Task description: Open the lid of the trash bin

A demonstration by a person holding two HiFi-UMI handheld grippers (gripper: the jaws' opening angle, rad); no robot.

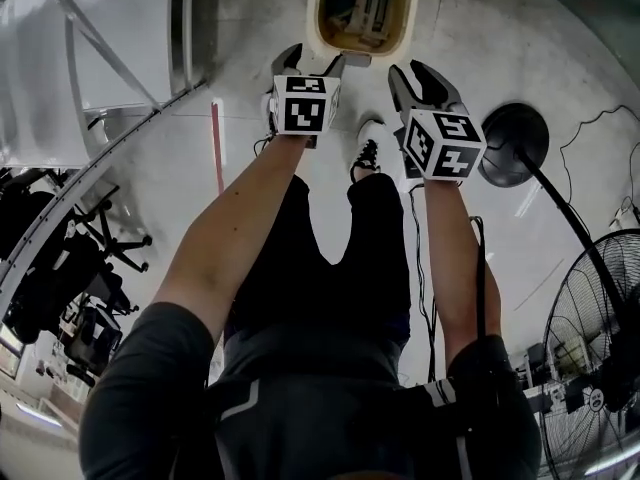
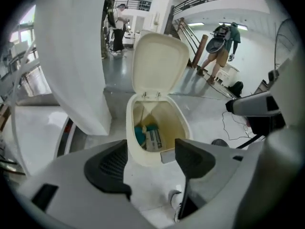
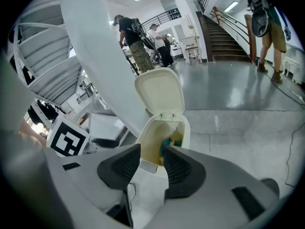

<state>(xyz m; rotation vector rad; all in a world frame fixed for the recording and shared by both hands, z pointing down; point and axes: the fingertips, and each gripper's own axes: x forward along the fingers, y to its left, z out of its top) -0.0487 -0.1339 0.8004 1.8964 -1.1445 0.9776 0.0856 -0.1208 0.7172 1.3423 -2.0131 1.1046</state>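
Left gripper view: the lid (image 2: 159, 63) of the trash bin (image 2: 143, 155) stands upright beyond the fingers of the left gripper (image 2: 152, 149), wide apart and empty; the right gripper (image 3: 151, 151) is narrower, also empty. The job looks done.

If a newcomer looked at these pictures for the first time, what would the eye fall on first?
First, the cream trash bin straight ahead, its lid standing upright and open, with a teal item and a small box lying inside. Next, the left gripper and the right gripper, both aimed at the bin, with jaws apart and holding nothing.
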